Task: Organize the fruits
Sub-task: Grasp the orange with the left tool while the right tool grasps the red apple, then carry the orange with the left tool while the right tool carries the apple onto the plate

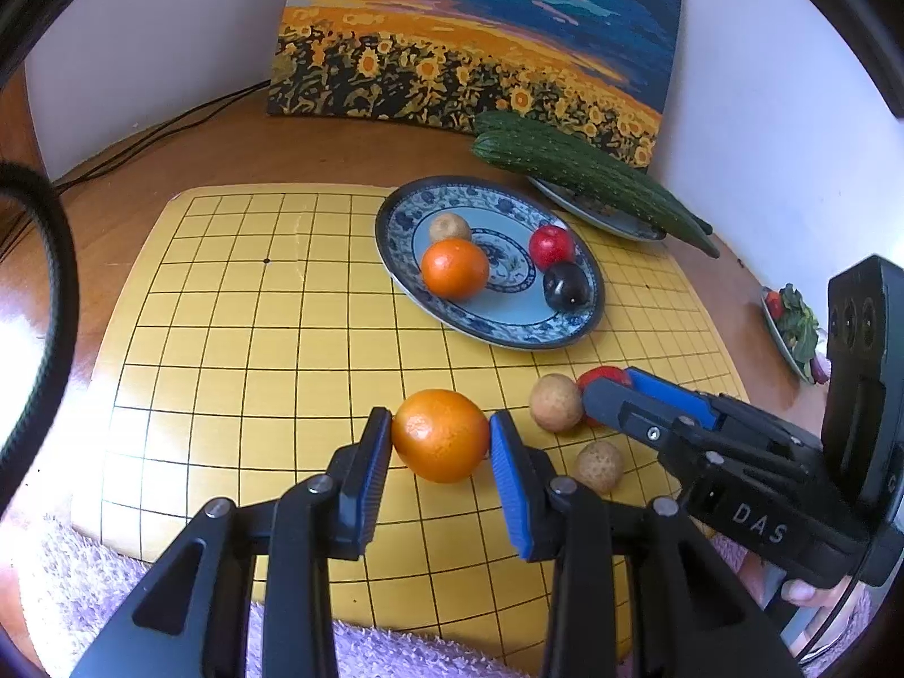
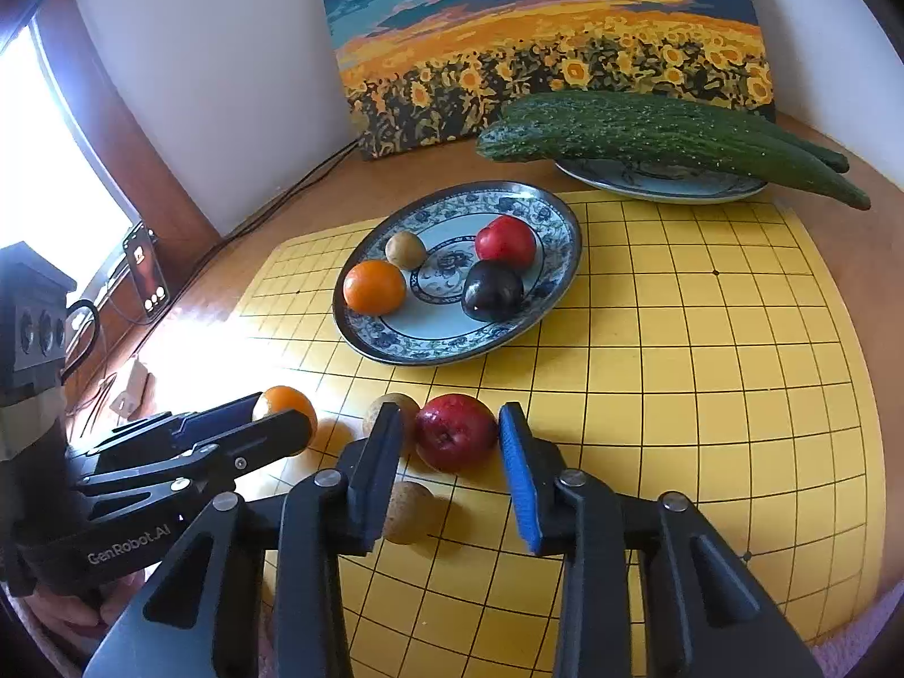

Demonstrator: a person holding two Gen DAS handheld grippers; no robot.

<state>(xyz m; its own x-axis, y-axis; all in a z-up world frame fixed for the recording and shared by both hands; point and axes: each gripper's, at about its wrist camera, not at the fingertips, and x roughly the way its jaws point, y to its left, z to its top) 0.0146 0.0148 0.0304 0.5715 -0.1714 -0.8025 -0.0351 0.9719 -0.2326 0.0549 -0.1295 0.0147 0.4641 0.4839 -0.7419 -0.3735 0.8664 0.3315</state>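
A blue patterned plate [image 1: 511, 333] [image 2: 395, 339] on the yellow grid board holds an orange [image 1: 455, 268], a brown fruit, a red fruit and a dark plum [image 1: 565, 286]. My left gripper [image 1: 440, 438] has its pads against both sides of a loose orange [image 1: 440, 435] [image 2: 282, 401] resting on the board. My right gripper [image 2: 452, 435] [image 1: 613, 390] is open around a red apple [image 2: 456, 432] [image 1: 602, 376], with a gap on the right side. Two brown round fruits [image 1: 556, 409] [image 1: 599, 466] lie between the grippers.
A second plate [image 2: 661, 181] at the back carries two cucumbers [image 2: 666, 135]. A sunflower painting [image 1: 469, 39] leans on the wall. A dish of greens [image 1: 791, 327] sits at the right, cables and a phone [image 2: 147, 274] at the left. A purple towel [image 1: 85, 582] lies in front.
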